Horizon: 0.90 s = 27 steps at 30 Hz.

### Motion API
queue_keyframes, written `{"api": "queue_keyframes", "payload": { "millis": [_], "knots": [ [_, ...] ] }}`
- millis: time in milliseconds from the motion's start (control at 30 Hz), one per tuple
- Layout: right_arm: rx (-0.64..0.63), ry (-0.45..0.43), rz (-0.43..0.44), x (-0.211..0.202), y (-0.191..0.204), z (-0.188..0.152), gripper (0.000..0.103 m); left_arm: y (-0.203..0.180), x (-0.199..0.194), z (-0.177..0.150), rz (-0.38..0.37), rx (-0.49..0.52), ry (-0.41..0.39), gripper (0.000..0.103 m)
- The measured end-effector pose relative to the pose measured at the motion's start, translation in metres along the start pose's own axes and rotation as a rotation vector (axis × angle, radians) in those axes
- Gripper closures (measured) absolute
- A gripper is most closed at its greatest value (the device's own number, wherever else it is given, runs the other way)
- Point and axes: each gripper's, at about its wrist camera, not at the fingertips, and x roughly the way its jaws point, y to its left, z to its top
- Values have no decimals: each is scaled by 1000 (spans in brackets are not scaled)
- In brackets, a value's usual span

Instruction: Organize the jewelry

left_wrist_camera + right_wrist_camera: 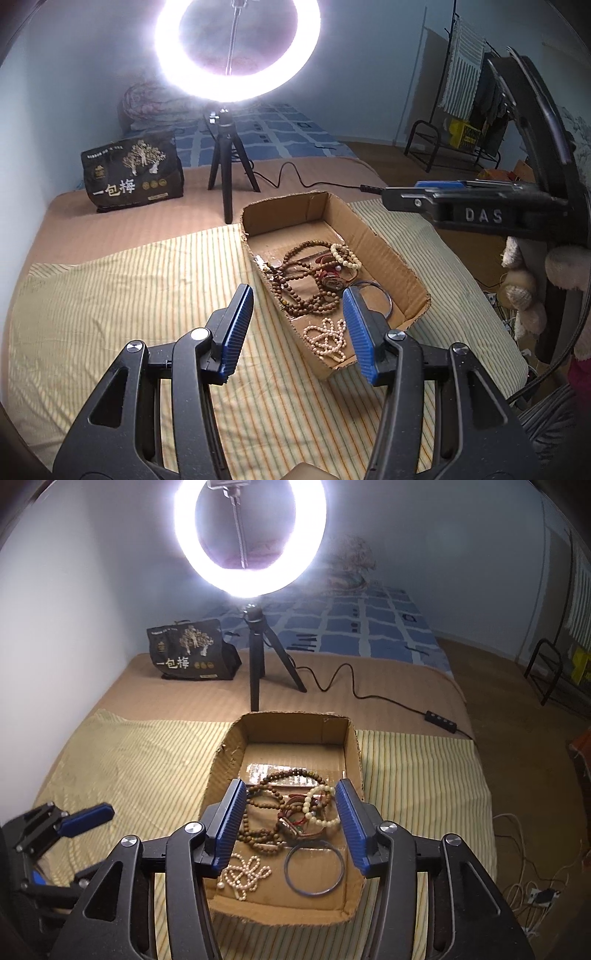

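An open cardboard box (391, 254) (352, 746) lies on a striped yellow cloth (129, 295). In it lie a brown wooden bead necklace (299, 291) (258, 812), a cream bead bracelet (345, 254) (319, 808), a pearl strand (327, 338) (245, 875), a metal bangle (384, 295) (314, 869) and red cord pieces (295, 821). My left gripper (297, 295) is open and empty, low over the box's near left wall. My right gripper (290, 788) is open and empty above the box; it shows from the side in the left wrist view (443, 192).
A lit ring light on a small black tripod (231, 173) (258, 657) stands behind the box, its cable and switch (441, 716) trailing right. A black snack bag (133, 173) (192, 650) stands at the back left. A clothes rack (472, 92) stands far right.
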Motion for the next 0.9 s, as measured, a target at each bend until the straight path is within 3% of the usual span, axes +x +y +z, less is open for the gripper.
{"api": "queue_keyframes", "payload": {
  "millis": [300, 367, 600, 733, 900],
  "knots": [
    [-17, -79, -15, -40, 17, -10, 32, 6, -47, 4, 21, 15, -59, 29],
    [-26, -95, -22, -46, 24, -13, 32, 7, -55, 4, 31, 21, -75, 19],
    [-44, -117, -54, -57, 37, -24, 24, 16, -66, 1, 88, 29, -110, 12],
    [-26, -128, -49, -61, 36, -30, 24, 19, -64, -3, 121, 38, -122, 3],
    [0, -149, -58, -64, 35, -37, 24, 17, -58, -8, 187, 63, -127, 1]
  ]
}}
